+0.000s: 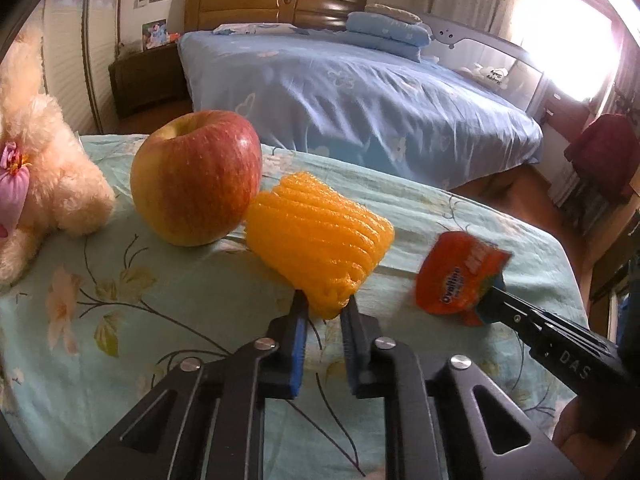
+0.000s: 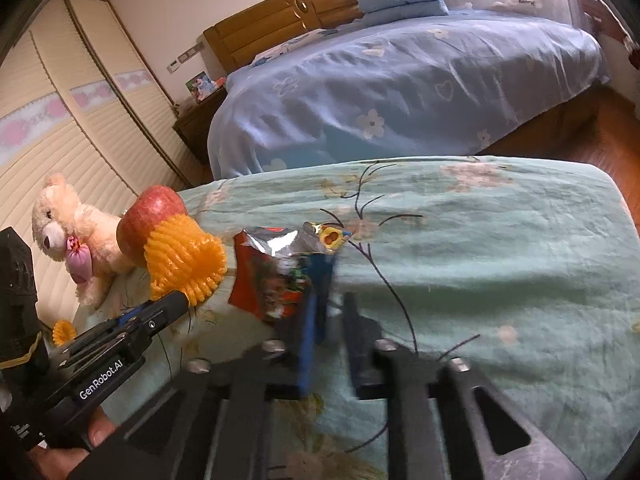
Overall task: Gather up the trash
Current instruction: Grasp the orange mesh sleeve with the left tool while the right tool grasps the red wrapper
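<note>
An orange foam fruit net (image 1: 316, 236) is pinched at its near end by my left gripper (image 1: 325, 306), which holds it beside the red apple (image 1: 196, 176). The net also shows in the right wrist view (image 2: 184, 262), held by the left gripper (image 2: 182, 300). My right gripper (image 2: 330, 300) is shut on an orange Ovaltine snack wrapper (image 2: 280, 268), held above the floral cloth. In the left wrist view the wrapper (image 1: 456, 276) hangs from the right gripper (image 1: 494, 300) at the right.
A cream teddy bear (image 1: 36, 176) sits left of the apple on the green floral cloth (image 1: 120, 320). Another orange net piece (image 2: 64, 332) lies low at the left. A blue bed (image 1: 360, 92), a nightstand (image 1: 148, 80) and a wardrobe (image 2: 60, 140) stand beyond.
</note>
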`<action>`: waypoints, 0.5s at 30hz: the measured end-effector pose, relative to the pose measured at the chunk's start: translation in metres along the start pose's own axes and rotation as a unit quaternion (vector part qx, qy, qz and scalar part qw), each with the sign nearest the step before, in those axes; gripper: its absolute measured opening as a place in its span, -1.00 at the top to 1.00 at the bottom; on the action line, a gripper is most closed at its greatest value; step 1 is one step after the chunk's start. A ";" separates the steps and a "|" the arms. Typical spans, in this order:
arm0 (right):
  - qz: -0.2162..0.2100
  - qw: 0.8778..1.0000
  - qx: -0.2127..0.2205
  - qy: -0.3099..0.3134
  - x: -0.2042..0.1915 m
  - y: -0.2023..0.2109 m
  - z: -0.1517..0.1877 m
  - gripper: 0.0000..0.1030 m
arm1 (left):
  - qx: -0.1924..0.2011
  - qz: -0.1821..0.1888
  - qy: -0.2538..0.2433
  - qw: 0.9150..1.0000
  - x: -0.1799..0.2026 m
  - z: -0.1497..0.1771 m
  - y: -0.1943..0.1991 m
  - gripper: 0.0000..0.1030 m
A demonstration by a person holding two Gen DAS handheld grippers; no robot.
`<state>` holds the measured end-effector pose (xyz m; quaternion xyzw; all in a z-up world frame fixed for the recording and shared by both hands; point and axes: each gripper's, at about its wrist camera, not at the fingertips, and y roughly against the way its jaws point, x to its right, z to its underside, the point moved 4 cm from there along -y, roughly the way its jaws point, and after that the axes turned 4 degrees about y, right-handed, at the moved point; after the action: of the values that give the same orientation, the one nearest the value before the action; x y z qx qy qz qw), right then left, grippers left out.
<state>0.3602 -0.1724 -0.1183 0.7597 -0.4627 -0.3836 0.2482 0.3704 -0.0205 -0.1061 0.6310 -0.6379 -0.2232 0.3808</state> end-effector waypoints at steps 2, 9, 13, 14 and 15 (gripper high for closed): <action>-0.003 1.000 0.003 0.005 -0.002 0.001 0.001 0.98 | 0.005 -0.001 -0.005 1.000 0.001 0.001 0.001 0.80; -0.003 1.000 0.012 0.008 -0.004 0.011 0.004 1.00 | 0.011 0.005 -0.013 1.000 0.004 0.011 0.013 0.82; -0.003 1.000 0.016 0.004 -0.002 0.021 0.009 1.00 | 0.016 0.011 -0.022 1.000 0.009 0.019 0.028 0.83; -0.002 1.000 0.017 0.003 -0.002 0.024 0.011 1.00 | 0.016 0.014 -0.024 0.999 0.011 0.022 0.031 0.83; -0.002 1.000 0.018 0.001 -0.001 0.027 0.013 1.00 | 0.015 0.017 -0.025 0.999 0.013 0.024 0.034 0.83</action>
<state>0.3357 -0.1842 -0.1056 0.7651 -0.4680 -0.3751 0.2343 0.3316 -0.0345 -0.0923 0.6200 -0.6615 -0.2226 0.3586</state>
